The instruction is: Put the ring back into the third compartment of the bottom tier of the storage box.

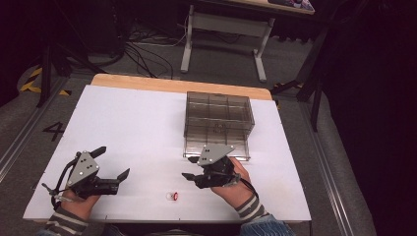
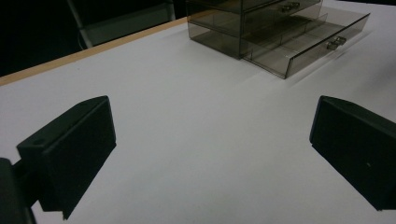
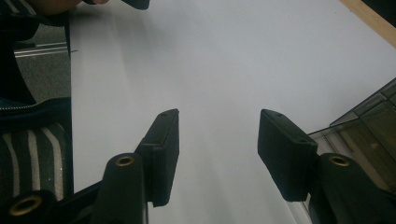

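while both grippers are held low over the white table (image 1: 137,128), neither is clamped on anything; the left gripper (image 1: 114,163) is seen with its jaws spread wide apart, and the right gripper (image 1: 191,172) with its jaws parted by a narrower gap, nothing between them; a small red and white object (image 1: 172,196), too small to identify, lies on the table just ahead of and slightly below the right gripper's tips, toward the person's edge; it is judged nearer to the right gripper than to the left, from which it lies well off to the right; its long axis cannot be told; a clear drawer box (image 1: 219,123) stands just behind the right gripper, away from the person, with its lower drawer (image 2: 303,44) pulled out; in the left gripper view that open drawer is shown plainly, far ahead and to the right of the jaws, empty as far as can be seen; in the right gripper view the box's corner (image 3: 369,121) is glimpsed beside the right-hand jaw, and a striped sleeve (image 3: 32,154) is seen at the left.
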